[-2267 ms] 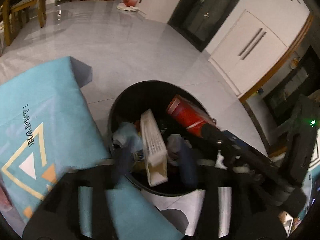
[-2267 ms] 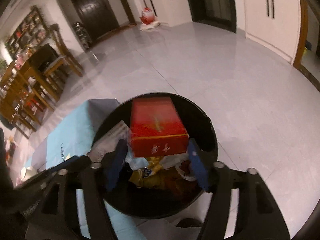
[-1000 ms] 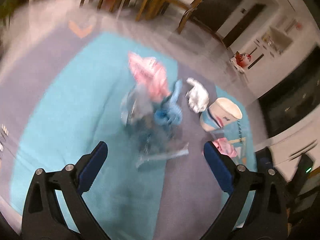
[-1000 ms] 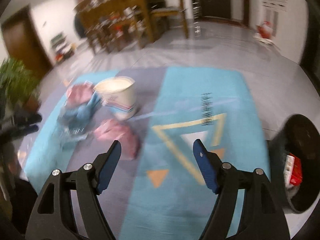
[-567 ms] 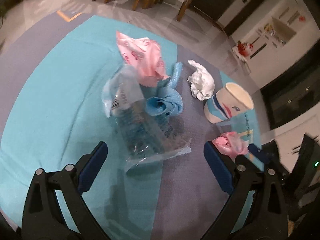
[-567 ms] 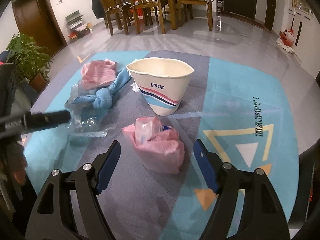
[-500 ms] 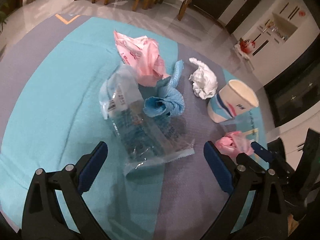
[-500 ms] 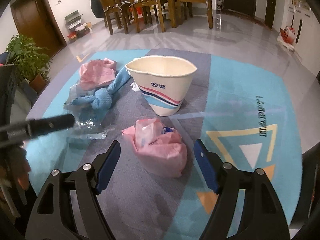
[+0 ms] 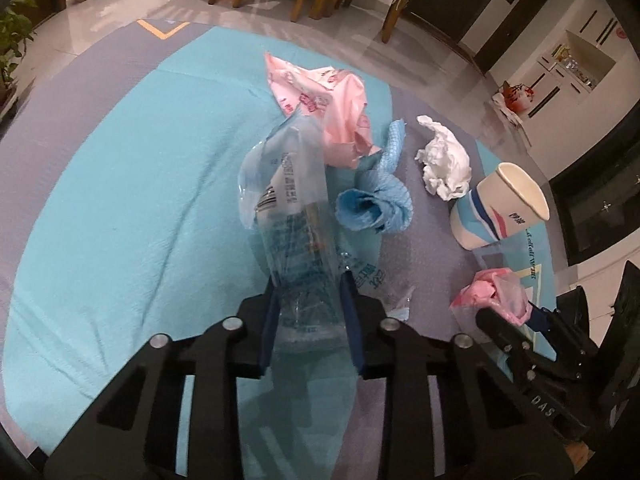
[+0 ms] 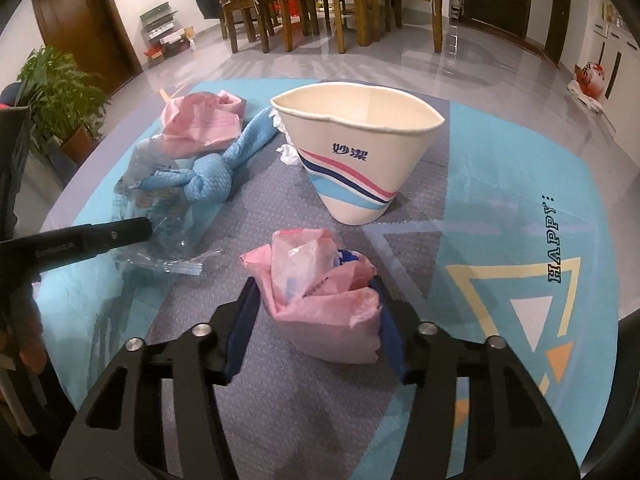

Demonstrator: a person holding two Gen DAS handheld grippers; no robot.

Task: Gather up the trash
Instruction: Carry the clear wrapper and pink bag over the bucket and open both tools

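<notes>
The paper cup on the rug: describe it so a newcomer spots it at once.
Start at the teal and grey rug. Near its middle stands the paper cup, upright, beyond the pink bag. It is the only rigid item there: cream, squashed rim, with pink and blue stripes.

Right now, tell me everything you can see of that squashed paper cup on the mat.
The paper cup is cream with pink, pale blue and navy wavy stripes and dark printed characters. Its rim is pinched out of round, it looks empty, and it sits tilted on the mat's grey band. A white tissue wad lies close behind it; contact is unclear. Neither hand-held gripper touches it.
</notes>
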